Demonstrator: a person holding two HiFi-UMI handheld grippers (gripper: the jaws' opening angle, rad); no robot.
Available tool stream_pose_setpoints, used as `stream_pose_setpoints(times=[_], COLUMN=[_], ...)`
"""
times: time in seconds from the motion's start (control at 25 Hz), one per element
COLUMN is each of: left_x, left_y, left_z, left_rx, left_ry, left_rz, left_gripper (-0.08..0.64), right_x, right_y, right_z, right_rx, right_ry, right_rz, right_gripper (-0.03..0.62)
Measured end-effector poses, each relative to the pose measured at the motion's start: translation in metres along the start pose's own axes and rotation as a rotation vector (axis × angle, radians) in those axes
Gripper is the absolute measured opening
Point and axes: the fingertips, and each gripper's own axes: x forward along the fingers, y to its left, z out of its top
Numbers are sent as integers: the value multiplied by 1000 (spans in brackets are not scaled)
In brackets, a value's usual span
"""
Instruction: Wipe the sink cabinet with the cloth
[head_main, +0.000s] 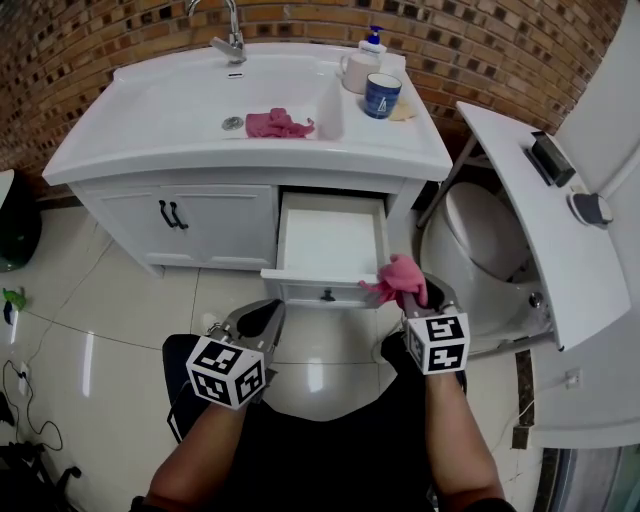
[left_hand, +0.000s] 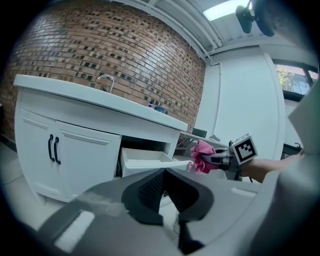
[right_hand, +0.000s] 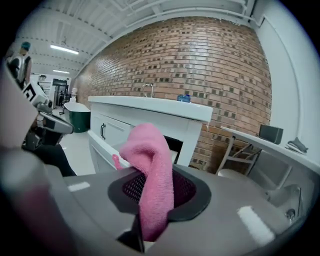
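Note:
The white sink cabinet (head_main: 215, 215) stands ahead with its drawer (head_main: 330, 240) pulled out, also seen as the drawer (left_hand: 145, 159) in the left gripper view. My right gripper (head_main: 415, 298) is shut on a pink cloth (head_main: 398, 278), held just off the drawer's front right corner; the same cloth (right_hand: 150, 172) fills the right gripper view. My left gripper (head_main: 262, 322) hangs shut and holding nothing, below and left of the drawer front. A second pink cloth (head_main: 276, 124) lies in the basin.
A tap (head_main: 232, 40), a mug (head_main: 381, 95), a cup (head_main: 356, 72) and a soap bottle (head_main: 373, 40) sit on the sink top. A toilet (head_main: 485, 245) with raised lid stands right. A dark bin (head_main: 18, 225) is at the left; cables (head_main: 25, 400) lie on the tiled floor.

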Motion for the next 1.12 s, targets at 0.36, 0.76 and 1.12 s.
stream_pose_setpoints(times=[0.36,0.76,1.12], left_x=[-10,-25,-32], left_y=[-18,-19,-16], left_z=[-13,-18,-25], left_rx=[20,30,36], left_ry=[17,16,14], left_rz=[-9,-34,-24], left_gripper=[6,6,6], right_x=[-24,19,52], right_y=[37,200,206], right_z=[24,4,-15], right_rx=[205,297,275], right_ry=[-196,-52,-6], right_rz=[133,464,418], right_gripper=[83,83,83])
